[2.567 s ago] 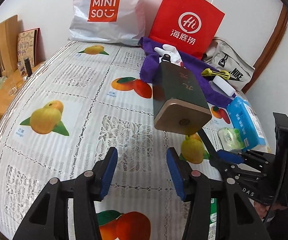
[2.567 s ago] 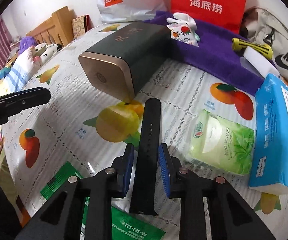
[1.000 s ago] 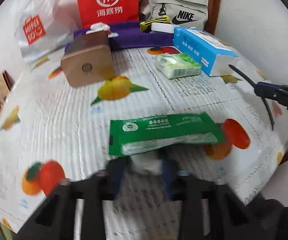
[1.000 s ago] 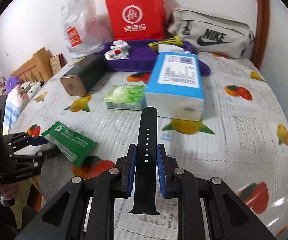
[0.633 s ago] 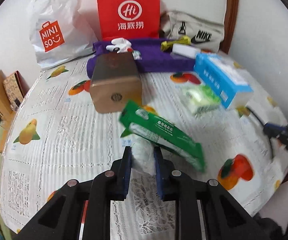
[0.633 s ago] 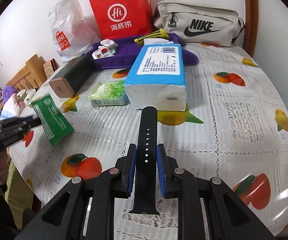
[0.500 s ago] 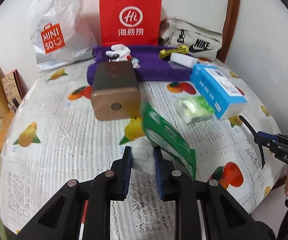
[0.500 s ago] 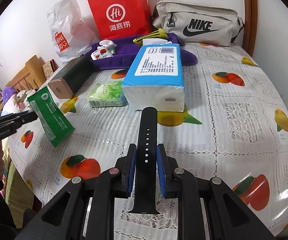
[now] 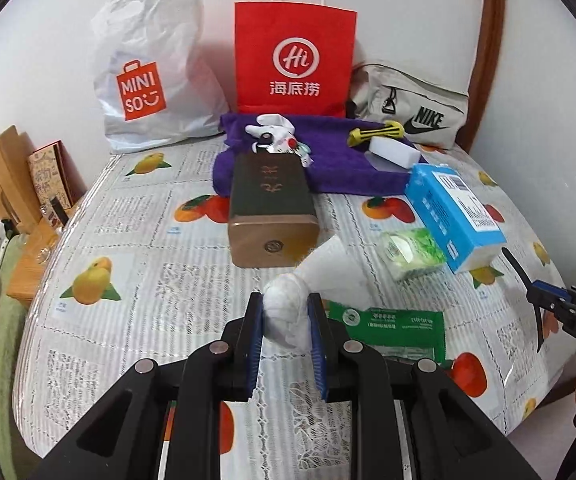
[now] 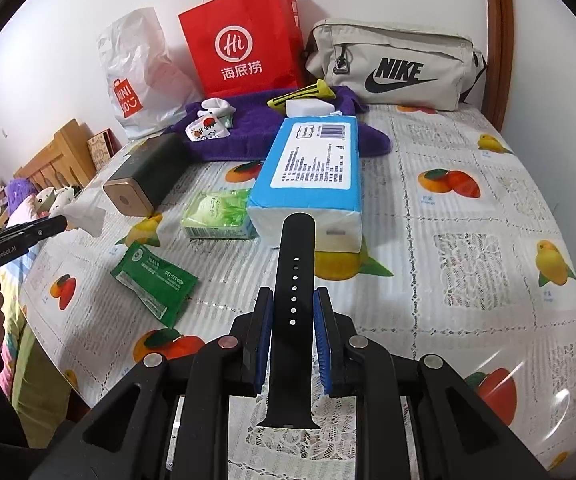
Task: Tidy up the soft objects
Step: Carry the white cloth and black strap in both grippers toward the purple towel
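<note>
Left side first: your left gripper point(image 9: 287, 320) is clamped on a white wet wipe point(image 9: 288, 312), pulled free and held above the tablecloth point(image 9: 136, 280); its green wipe packet point(image 9: 392, 330) lies flat on the cloth just right of and below the fingers. Ahead of that sits the dark box with gold end cap point(image 9: 272, 208), then the purple towel point(image 9: 328, 160) carrying a small white pouch, a yellow tool and a white block. To the right of the box: green tissue pack point(image 9: 412, 248) touching the blue tissue pack point(image 9: 454, 216). Your right gripper point(image 10: 293, 332) is closed on a black watch strap point(image 10: 294, 300), strap pointing forward along the fingers, held off the cloth near the front edge of the blue pack. Reads as mid-carry with both hands loaded, nothing placed yet. Best guess for the drop zone is the purple towel, since the other small soft bits sit there, but can't confirm. Next move calls for reaching past the box and tissue packs without nudging them; the wipe is limp, so lower it onto the surface before releasing.
</note>
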### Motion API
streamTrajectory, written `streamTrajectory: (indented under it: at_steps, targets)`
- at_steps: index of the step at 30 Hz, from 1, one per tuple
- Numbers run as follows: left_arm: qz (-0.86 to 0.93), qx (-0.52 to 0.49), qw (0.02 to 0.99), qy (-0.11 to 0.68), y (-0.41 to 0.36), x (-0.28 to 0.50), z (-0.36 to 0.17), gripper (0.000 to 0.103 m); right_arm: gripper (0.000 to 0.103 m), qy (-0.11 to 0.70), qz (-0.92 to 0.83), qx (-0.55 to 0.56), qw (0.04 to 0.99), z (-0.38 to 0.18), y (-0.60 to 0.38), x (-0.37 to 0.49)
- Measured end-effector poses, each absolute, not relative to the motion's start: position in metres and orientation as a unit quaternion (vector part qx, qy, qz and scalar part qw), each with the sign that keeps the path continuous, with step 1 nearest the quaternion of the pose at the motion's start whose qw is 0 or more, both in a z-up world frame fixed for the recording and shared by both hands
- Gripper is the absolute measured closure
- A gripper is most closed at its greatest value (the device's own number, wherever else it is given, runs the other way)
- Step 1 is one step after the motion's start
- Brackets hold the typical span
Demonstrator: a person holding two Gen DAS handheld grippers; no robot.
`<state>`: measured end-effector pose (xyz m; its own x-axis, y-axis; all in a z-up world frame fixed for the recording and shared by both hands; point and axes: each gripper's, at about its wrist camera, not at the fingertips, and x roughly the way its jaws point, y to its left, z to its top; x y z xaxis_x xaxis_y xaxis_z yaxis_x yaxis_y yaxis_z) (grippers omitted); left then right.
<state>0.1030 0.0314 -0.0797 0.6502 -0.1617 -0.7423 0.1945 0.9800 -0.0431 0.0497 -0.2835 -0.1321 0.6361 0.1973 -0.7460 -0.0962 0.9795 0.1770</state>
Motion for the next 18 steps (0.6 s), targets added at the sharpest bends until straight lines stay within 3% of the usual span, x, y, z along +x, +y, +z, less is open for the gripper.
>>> streamTrajectory:
  at_steps: [18]
  targets:
    - [-0.093,-0.007,0.907,0.412,0.041,0.128,-0.071,0.083,0.083,0.424,0.082,0.066,0.900,-0.128,-0.285,0.063]
